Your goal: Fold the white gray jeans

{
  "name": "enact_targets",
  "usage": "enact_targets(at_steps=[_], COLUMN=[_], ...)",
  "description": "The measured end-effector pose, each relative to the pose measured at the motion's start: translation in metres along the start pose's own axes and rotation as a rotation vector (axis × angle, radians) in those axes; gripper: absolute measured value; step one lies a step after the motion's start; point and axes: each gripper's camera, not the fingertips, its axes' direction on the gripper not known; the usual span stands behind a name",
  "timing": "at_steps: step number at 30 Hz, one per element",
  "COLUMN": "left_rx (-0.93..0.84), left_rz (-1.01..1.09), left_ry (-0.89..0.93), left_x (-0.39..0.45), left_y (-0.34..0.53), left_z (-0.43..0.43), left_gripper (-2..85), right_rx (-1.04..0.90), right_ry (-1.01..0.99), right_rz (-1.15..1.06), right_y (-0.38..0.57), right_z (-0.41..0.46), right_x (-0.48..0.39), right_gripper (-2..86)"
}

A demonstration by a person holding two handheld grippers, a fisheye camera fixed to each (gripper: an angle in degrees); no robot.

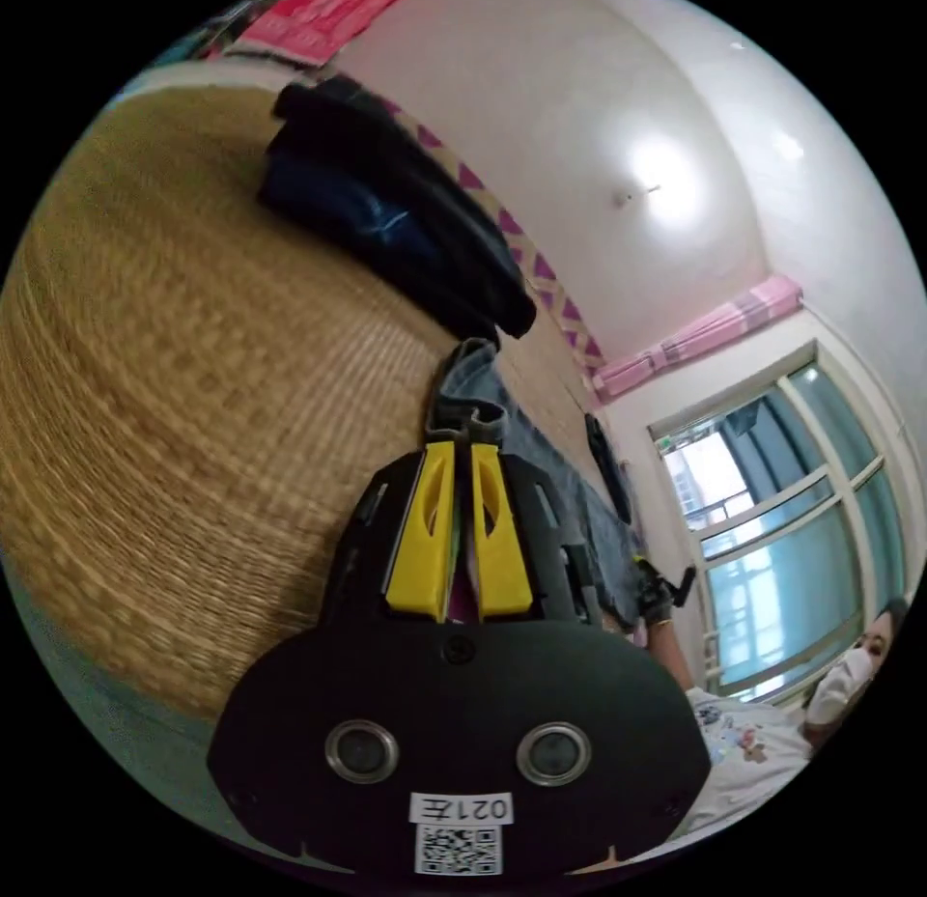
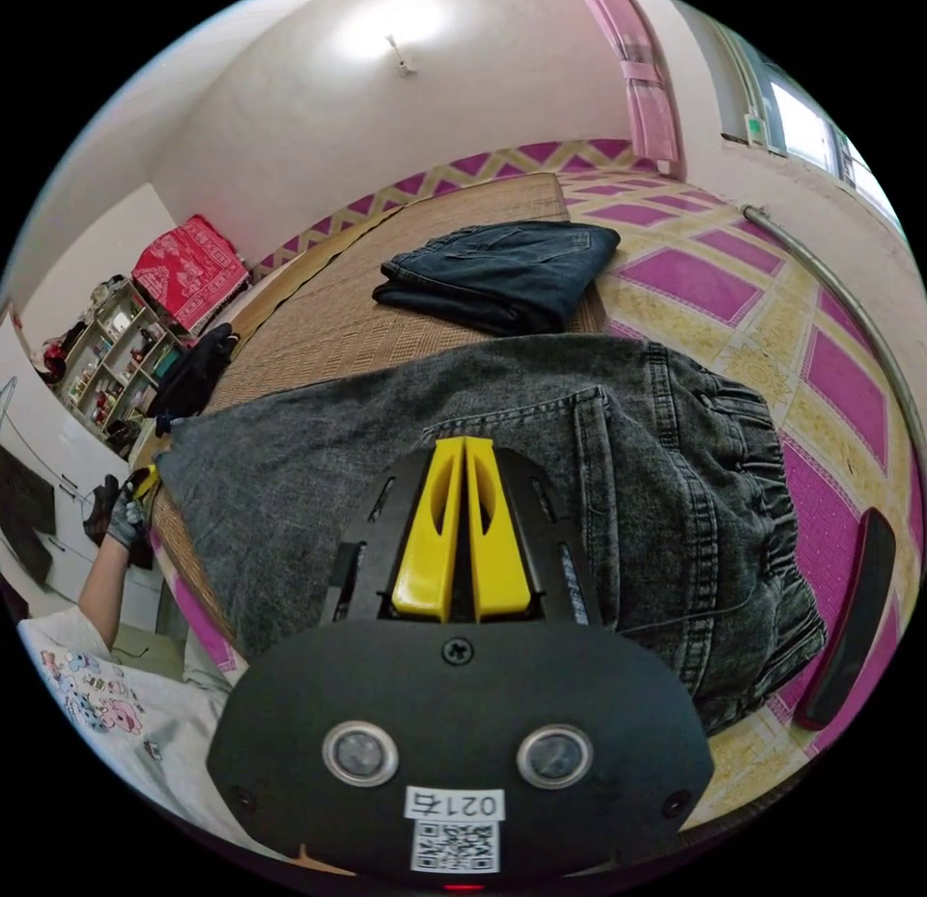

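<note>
- The grey jeans (image 2: 502,424) lie stretched flat along the woven straw mat (image 1: 193,376), the waistband end overhanging its edge above the patterned floor (image 2: 715,289).
- The left gripper (image 1: 463,448) is clenched on the hem, likely pulling the leg taut.
- The right gripper (image 2: 465,443) has its jaws closed together at the back pocket; whether cloth is pinched I cannot tell.
- A folded dark pair of jeans (image 2: 512,274) sits further up the mat, set aside.

Both views are bright and evenly lit. A ceiling lamp (image 1: 655,178) blooms into white glare, and daylight through the window (image 1: 772,511) washes its panes pale. The woven mat (image 1: 193,356) smears with motion blur at the left. Fisheye bending curves every edge into black corners.
</note>
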Motion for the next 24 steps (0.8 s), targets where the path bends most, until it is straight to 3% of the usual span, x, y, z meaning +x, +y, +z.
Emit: enact_targets(at_steps=[2, 4, 6, 9, 14, 21, 24], left_rx=[0.062, 0.204, 0.234, 0.079, -0.208, -0.436, -0.545], left_rz=[-0.019, 0.063, 0.187, 0.419, 0.724, 0.965, 1.004], left_ry=[0.051, -0.051, -0.102, -0.146, -0.253, -0.320, -0.367], left_x=[-0.005, 0.019, 0.048, 0.098, 0.153, 0.175, 0.167], left_y=[-0.004, -0.008, -0.012, -0.024, -0.034, -0.049, -0.048], left_z=[-0.011, -0.037, -0.043, -0.015, 0.072, 0.163, 0.184], left_gripper=[-0.4, -0.6, -0.3, 1.8, 6.4, 9.7, 11.0], right_rx=[-0.009, -0.024, -0.005, 0.027, -0.082, -0.342, -0.420], right_ry=[-0.004, -0.031, -0.032, 0.089, 0.258, 0.201, 0.114], right_rz=[-0.008, -0.039, -0.089, -0.241, -0.538, -0.722, -0.784], right_y=[-0.004, -0.010, -0.017, -0.035, -0.083, -0.139, -0.149], right_z=[0.000, -0.005, -0.016, -0.029, -0.013, 0.029, 0.036], right_x=[-0.005, -0.010, -0.016, -0.025, -0.028, -0.016, -0.018], right_gripper=[-0.3, 0.1, 0.9, 5.0, 9.3, 9.6, 3.7])
